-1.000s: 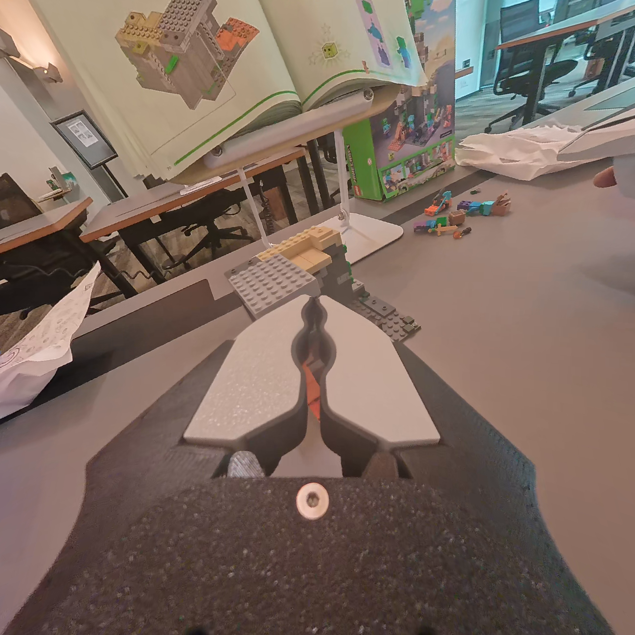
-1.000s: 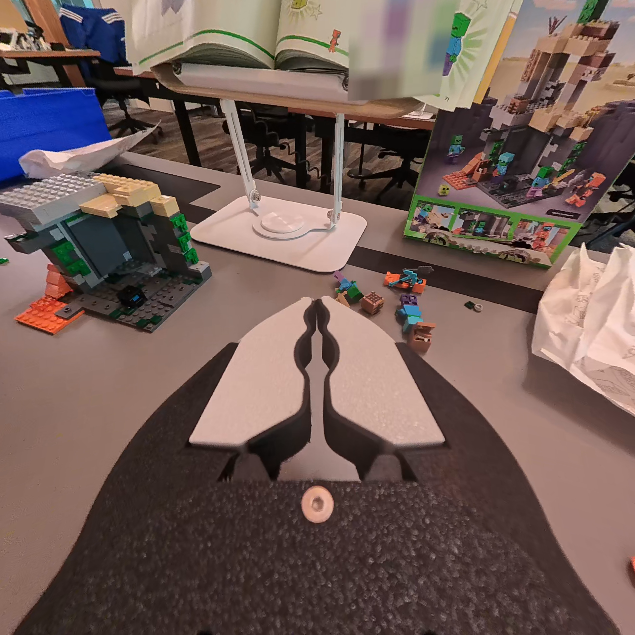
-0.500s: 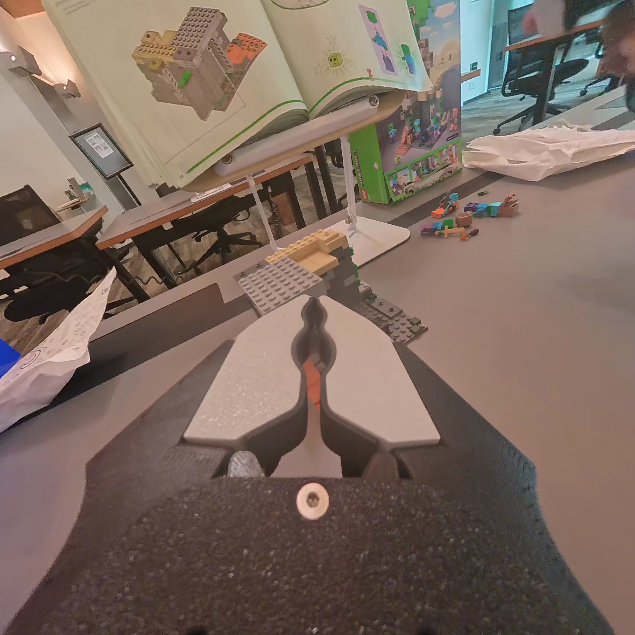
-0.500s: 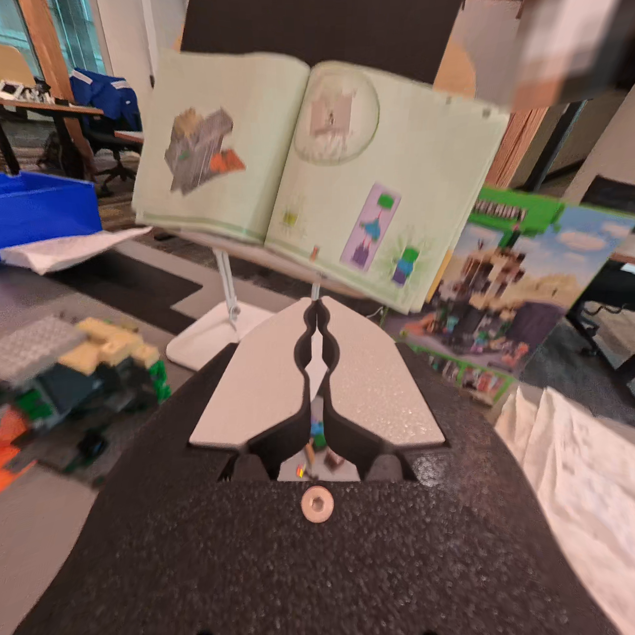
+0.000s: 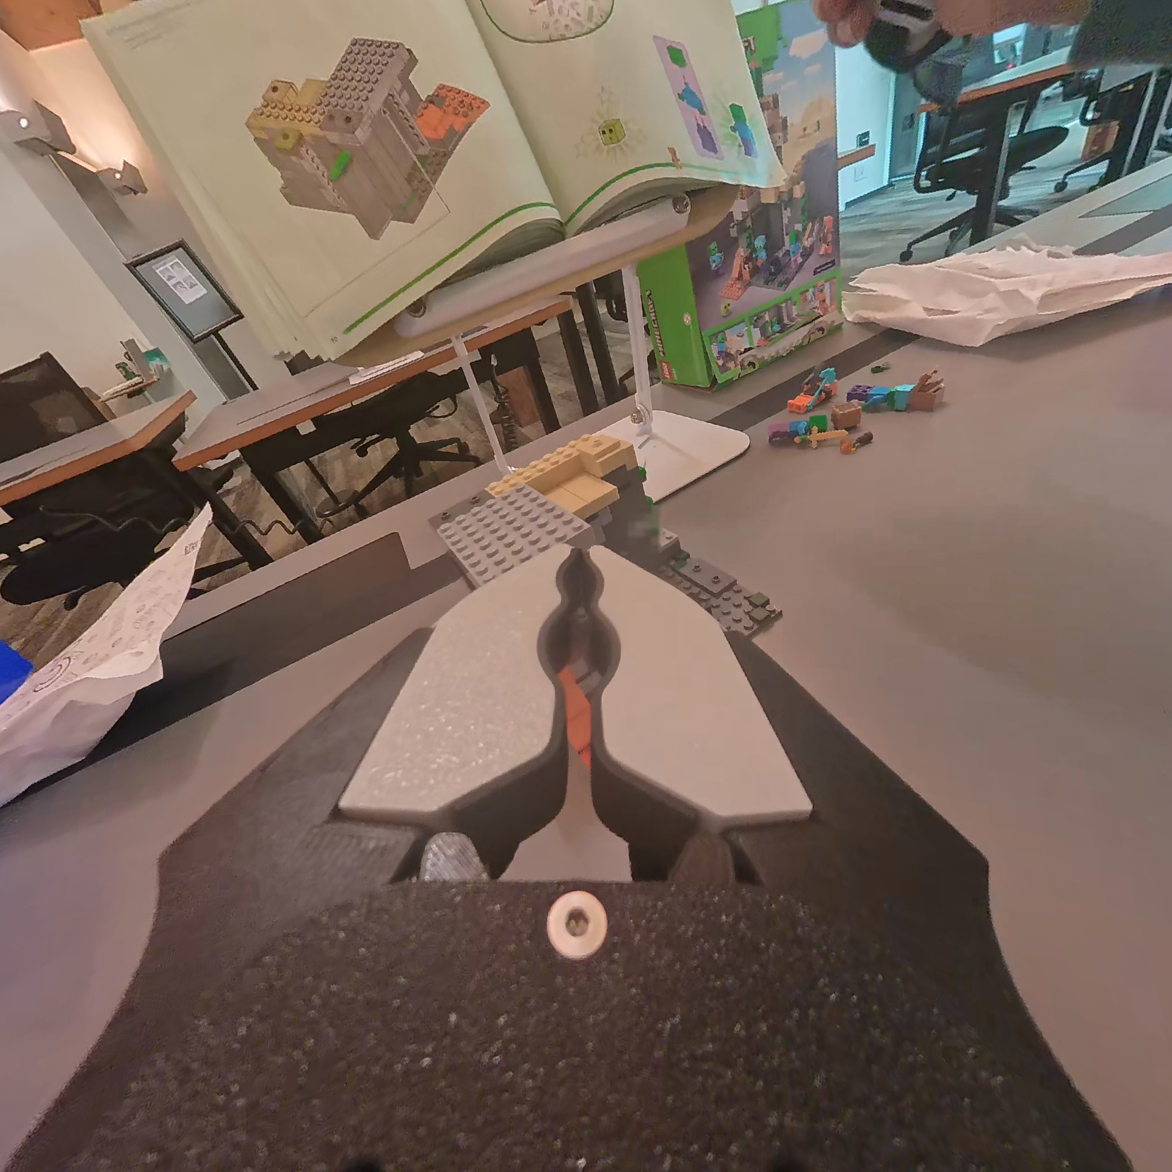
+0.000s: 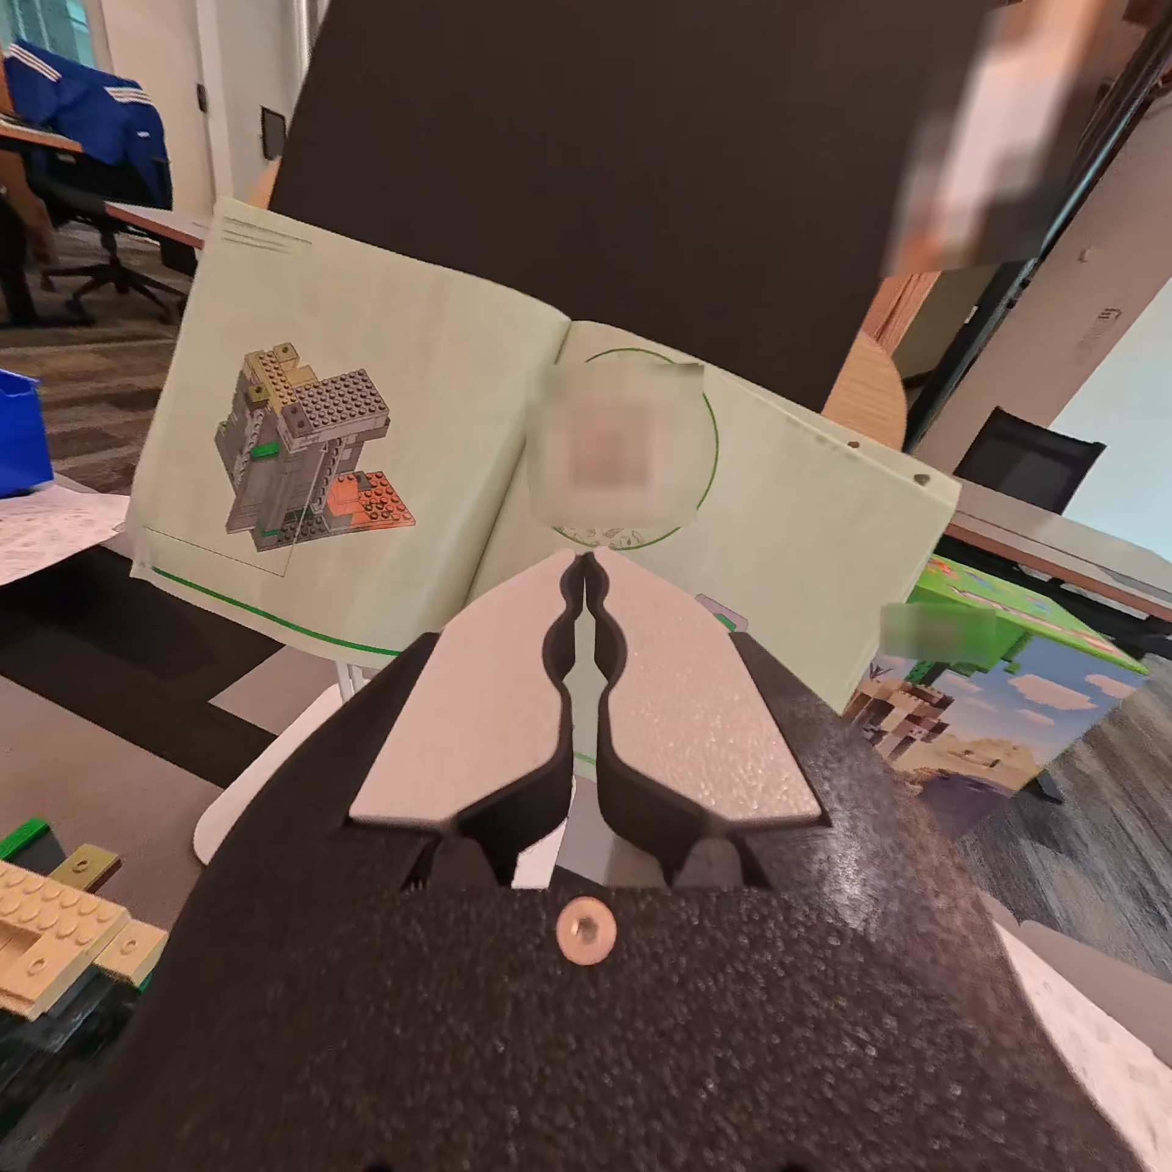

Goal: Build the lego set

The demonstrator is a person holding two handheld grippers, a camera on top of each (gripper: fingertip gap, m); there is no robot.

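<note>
Hand-held grippers both closed, empty: left [image 5: 580,553] by brick model [image 5: 558,501] at twelve o'clock, right [image 6: 585,557] facing booklet [image 6: 380,444]

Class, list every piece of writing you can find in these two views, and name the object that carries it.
Green toy box: brand lettering on its side, not copied here.
Open instruction booklet: fine print and a page number, too small.
White paper bag: print, too small.
Framed sign: unreadable.
</note>
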